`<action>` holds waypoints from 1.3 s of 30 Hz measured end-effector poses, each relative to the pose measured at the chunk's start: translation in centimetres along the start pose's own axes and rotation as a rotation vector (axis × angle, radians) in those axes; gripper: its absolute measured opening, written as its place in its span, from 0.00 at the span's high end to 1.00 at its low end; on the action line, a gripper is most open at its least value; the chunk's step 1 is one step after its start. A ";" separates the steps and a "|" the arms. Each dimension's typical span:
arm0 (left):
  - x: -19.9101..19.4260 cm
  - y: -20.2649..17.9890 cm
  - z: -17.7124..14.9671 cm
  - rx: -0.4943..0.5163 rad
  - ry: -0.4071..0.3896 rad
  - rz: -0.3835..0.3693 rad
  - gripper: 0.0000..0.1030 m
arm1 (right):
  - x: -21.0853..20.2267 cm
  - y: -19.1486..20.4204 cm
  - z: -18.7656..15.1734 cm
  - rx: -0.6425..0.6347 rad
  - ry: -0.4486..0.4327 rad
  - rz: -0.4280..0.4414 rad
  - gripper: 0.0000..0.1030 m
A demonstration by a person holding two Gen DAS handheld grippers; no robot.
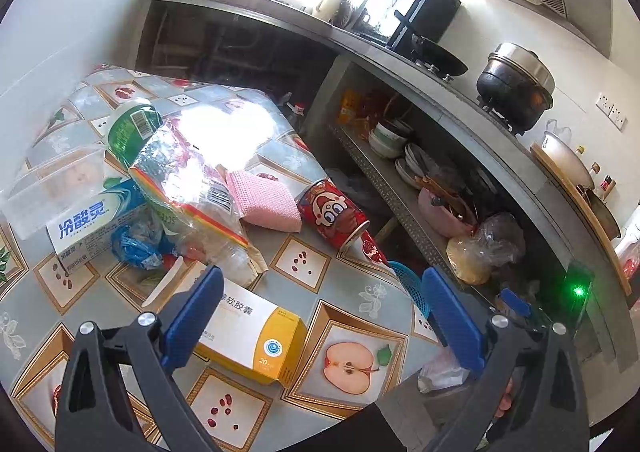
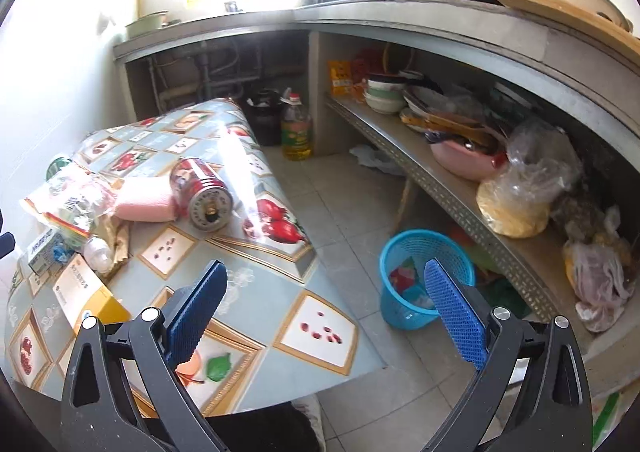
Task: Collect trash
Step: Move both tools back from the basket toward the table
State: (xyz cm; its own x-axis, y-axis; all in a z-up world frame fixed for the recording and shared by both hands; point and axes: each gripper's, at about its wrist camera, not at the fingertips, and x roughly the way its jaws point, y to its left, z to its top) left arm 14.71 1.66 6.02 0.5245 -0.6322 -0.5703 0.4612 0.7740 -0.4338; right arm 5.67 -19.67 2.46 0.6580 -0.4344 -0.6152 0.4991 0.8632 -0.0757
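Both tools are spread wide, nothing held. The yellow box lies just ahead of the left tool, long axis probably slanting left; right tool is farther off.

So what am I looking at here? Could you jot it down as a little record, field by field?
place: kitchen, table with fruit-print cloth beside a concrete counter
left gripper: jaws wide open, empty, over the yellow-and-white medicine box
right gripper: open, empty, above the table edge
trash on table: red cartoon drink can lying on its side, crumpled clear plastic bag, toothpaste box, green-labelled bottle
also on table: pink cloth
bin: blue mesh wastebasket on the floor, some scraps inside
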 end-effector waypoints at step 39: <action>-1.9 3.5 -1.4 0.087 -0.083 0.133 0.05 | -1.0 3.3 0.6 -0.018 -0.053 0.228 0.08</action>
State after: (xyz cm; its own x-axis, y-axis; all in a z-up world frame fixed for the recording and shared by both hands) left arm 14.35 5.59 4.62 0.6403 -0.5283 -0.5575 0.4424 0.8471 -0.2945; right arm 7.05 -16.58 3.32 0.7816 -0.2397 -0.5760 0.3239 0.9450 0.0463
